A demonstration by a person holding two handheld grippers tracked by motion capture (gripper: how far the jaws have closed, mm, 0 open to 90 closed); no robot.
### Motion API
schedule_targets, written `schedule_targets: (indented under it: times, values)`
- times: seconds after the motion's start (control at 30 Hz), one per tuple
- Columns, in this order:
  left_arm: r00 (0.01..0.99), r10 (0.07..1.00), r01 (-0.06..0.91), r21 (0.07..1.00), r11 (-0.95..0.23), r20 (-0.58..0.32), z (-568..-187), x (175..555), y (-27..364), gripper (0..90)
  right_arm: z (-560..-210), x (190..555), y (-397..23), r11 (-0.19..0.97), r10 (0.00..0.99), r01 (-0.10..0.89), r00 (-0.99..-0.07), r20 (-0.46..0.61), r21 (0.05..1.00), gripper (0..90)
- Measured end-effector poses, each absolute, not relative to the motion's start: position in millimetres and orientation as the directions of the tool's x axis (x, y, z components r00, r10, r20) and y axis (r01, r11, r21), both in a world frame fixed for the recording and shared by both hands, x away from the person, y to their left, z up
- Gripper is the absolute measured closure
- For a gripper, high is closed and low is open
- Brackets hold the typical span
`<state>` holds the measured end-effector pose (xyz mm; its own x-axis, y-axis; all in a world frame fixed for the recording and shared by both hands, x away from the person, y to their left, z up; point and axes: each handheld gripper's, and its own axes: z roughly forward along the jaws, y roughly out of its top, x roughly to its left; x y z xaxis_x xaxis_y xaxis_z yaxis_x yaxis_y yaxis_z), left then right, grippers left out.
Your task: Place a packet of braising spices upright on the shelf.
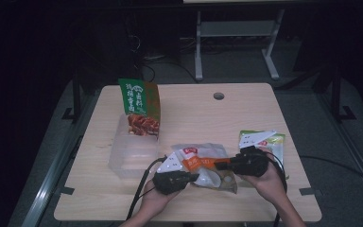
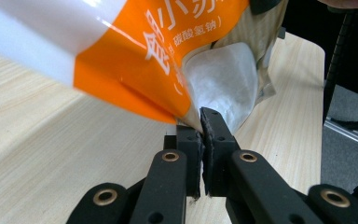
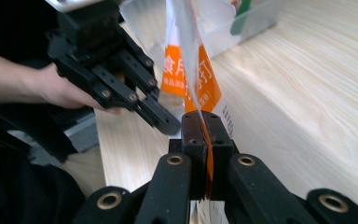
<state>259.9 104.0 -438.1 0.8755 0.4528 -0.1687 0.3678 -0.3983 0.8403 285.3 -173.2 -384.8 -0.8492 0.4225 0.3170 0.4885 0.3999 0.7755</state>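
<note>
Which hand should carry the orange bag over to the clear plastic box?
Probably the left. Both grippers pinch the orange bag, but the left gripper sits nearer the clear box; the right gripper holds the far side.

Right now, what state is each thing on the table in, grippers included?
Orange and white pouch: held at both ends, above the table.
Left gripper: shut on a corner of the pouch.
Right gripper: shut on the pouch's edge.
Green packet: upright, at the clear container.
Clear container: open, no lid on it.
Light green packet: lying flat.
</note>
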Motion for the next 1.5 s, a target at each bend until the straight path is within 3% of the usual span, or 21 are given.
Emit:
schedule_targets:
  times: [0.63, 0.9, 1.5]
  values:
    - [0.886, 0.447, 0.336, 0.838, -0.43, -0.126, -439, 254, 98, 87.2, -401, 284, -174, 0.463, 0.434, 0.517, -0.841, 0.324, 0.72, 79.2]
    - [0.884, 0.449, 0.343, 0.837, -0.427, -0.132, -438, 256, 101, 85.6, -405, 286, -173, 0.471, 0.445, 0.53, -0.833, 0.328, 0.705, 89.2]
    - [0.868, 0.474, 0.369, 0.829, -0.419, -0.147, -436, 251, 114, 74.8, -386, 280, -175, 0.443, 0.466, 0.496, -0.839, 0.281, 0.747, 89.8]
